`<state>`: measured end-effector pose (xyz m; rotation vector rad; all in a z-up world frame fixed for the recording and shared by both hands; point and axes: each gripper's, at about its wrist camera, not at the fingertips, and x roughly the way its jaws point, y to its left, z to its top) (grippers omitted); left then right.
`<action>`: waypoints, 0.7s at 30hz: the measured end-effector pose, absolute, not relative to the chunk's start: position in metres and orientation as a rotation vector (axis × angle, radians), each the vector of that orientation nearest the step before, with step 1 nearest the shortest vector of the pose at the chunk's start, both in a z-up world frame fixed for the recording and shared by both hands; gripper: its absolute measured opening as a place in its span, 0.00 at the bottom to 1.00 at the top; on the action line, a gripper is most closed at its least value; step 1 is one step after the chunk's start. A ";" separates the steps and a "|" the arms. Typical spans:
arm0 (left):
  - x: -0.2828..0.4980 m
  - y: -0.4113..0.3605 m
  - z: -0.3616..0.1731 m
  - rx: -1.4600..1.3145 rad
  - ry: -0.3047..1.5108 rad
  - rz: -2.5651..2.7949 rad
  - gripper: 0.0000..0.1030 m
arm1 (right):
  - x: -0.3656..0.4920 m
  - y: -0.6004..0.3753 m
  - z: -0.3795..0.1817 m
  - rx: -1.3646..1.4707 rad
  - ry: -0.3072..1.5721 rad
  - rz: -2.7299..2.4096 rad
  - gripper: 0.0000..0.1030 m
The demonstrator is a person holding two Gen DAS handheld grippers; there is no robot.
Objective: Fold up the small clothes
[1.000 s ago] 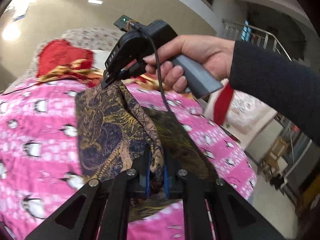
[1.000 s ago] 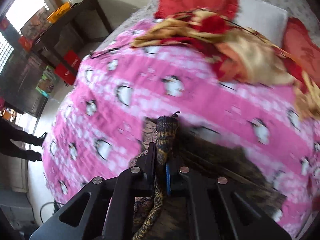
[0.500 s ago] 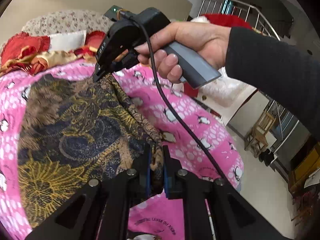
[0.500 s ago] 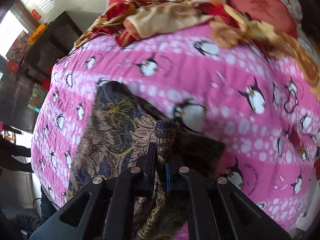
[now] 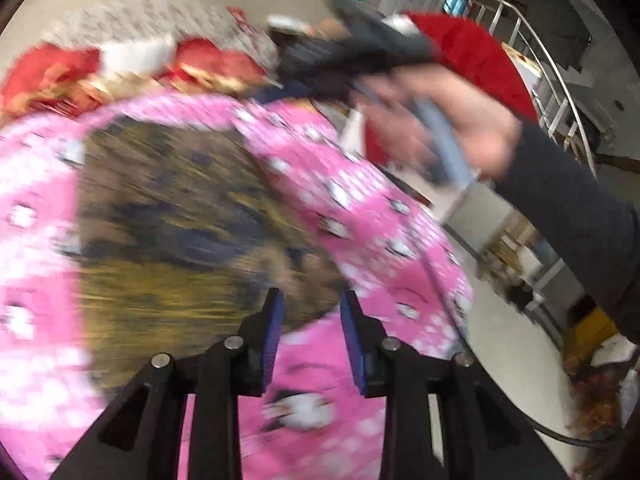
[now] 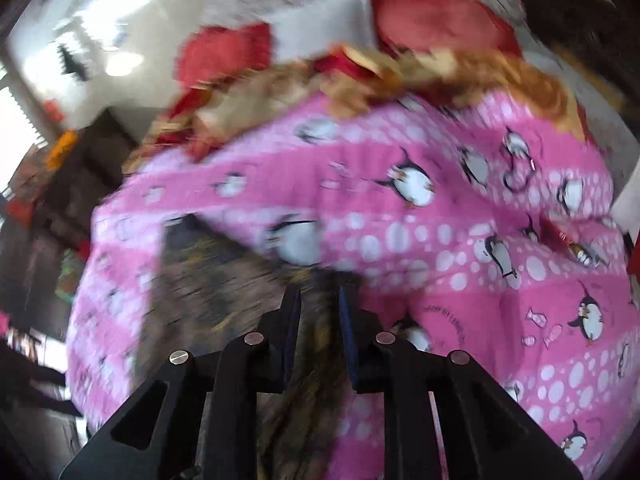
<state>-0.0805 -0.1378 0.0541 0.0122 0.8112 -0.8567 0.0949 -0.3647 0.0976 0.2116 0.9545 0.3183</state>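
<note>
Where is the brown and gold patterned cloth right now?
The brown and gold patterned cloth lies spread on the pink penguin blanket, left of centre in the left wrist view, just beyond the open left gripper.

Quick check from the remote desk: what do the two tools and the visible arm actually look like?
Left tool: black angular linkage, silver pivot screws, blue pads. Right tool: the same black frame and screws, darker blue pads. In the left view its handle is grey, its body black, with a green light, trailing a black cable; the sleeve is dark.
</note>
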 end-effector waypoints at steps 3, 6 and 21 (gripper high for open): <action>-0.059 -0.094 0.054 -0.017 0.803 -0.711 0.24 | 0.039 -0.319 0.105 0.059 0.928 0.478 0.31; -0.038 -0.080 0.029 -0.052 0.890 -0.631 0.01 | -0.010 -0.279 0.088 -0.128 0.935 0.527 0.31; 0.003 -0.073 0.049 -0.141 0.855 -0.589 0.02 | -0.029 -0.269 0.068 -0.130 0.952 0.349 0.31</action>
